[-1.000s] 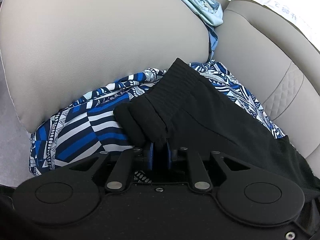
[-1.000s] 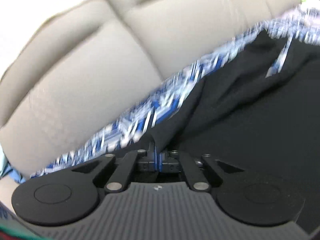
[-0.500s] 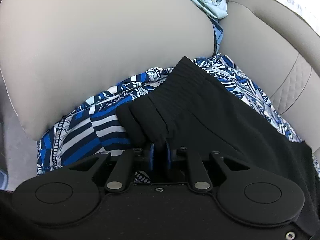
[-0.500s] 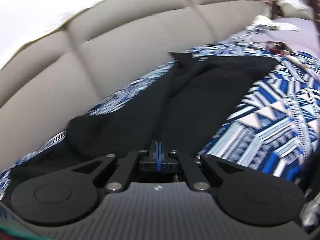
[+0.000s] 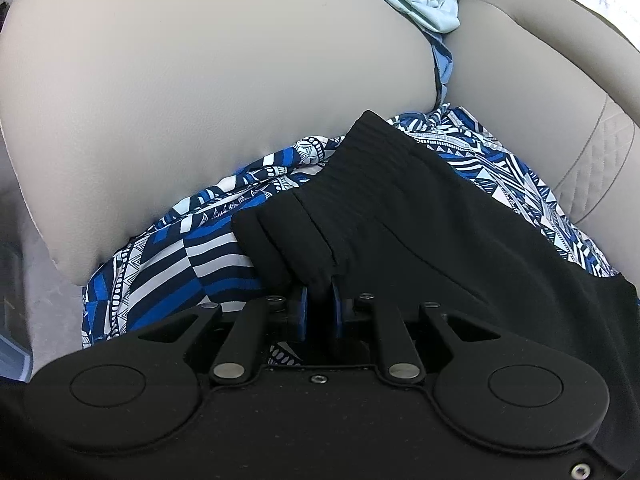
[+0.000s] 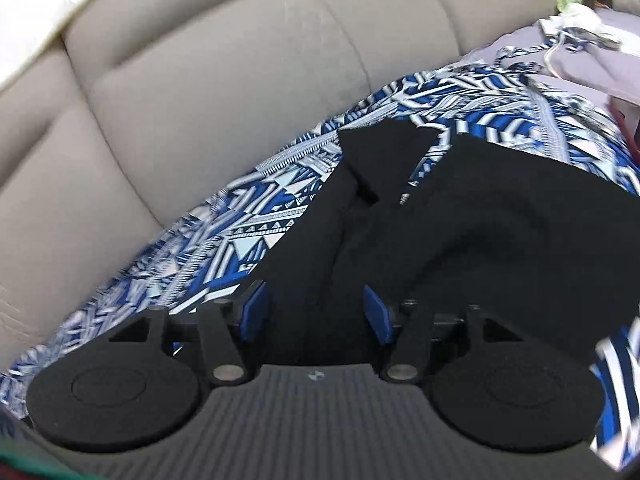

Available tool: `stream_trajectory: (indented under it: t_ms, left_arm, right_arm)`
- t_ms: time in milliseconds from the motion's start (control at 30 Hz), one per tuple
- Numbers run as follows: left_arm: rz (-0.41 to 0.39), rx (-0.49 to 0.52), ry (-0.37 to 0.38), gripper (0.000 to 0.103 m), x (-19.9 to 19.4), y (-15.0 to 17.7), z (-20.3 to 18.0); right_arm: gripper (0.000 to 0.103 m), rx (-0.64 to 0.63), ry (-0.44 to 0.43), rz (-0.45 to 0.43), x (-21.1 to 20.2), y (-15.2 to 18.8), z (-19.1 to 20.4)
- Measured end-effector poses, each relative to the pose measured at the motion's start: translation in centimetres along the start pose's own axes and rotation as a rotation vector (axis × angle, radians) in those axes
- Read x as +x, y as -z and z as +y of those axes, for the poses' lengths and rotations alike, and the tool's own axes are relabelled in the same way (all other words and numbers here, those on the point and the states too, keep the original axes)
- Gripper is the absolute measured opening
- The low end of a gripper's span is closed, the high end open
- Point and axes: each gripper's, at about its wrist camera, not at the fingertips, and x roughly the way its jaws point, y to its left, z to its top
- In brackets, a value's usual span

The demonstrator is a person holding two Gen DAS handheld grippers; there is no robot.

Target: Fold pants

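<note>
Black pants (image 5: 460, 240): we see the ribbed waistband bunched at centre frame, pinched by our left gripper (image 5: 318, 312); our right gripper (image 6: 316, 312) has just spread, fabric loose between.

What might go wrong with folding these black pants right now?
The right tool has just been opening, so the black pants lie loose there and may slump out of shape. The left tool pinches only a bunched waistband corner; a tug might drag the patterned cloth underneath.
</note>
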Motion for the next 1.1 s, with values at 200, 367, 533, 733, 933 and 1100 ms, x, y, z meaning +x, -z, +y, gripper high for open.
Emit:
stream_trajectory:
  t_ms: [200, 367, 533, 733, 933, 1100]
  left_arm:
    - [0.009, -0.012, -0.021, 0.015, 0.1, -0.2, -0.2]
    - [0.005, -0.017, -0.039, 0.015, 0.1, -0.2, -0.5]
    - [0.007, -0.013, -0.048, 0.015, 0.2, -0.3, -0.6]
    - [0.014, -0.004, -0.060, 0.015, 0.3, -0.6, -0.9]
    - [0.000, 0.015, -0.081, 0.015, 0.3, -0.4, -1.3]
    - [-0.007, 0.020, -0.097, 0.015, 0.3, -0.3, -1.6]
  right_arm:
    - [0.008, -0.037, 0.104, 0.026, 4.0, -3.9, 1.3]
    - [0.008, 0.026, 0.013, -0.262, -3.2, -5.2, -0.3]
    - [0.009, 0.081, 0.032, -0.265, -7.2, -2.0, -4.9]
    - [0.027, 0.200, 0.184, -0.090, -6.0, 1.9, -10.9]
    - [0.061, 0.145, 0.278, -0.182, -6.9, 1.0, -11.4]
    - [0.066, 0.103, 0.281, -0.217, -5.4, -1.5, -11.5]
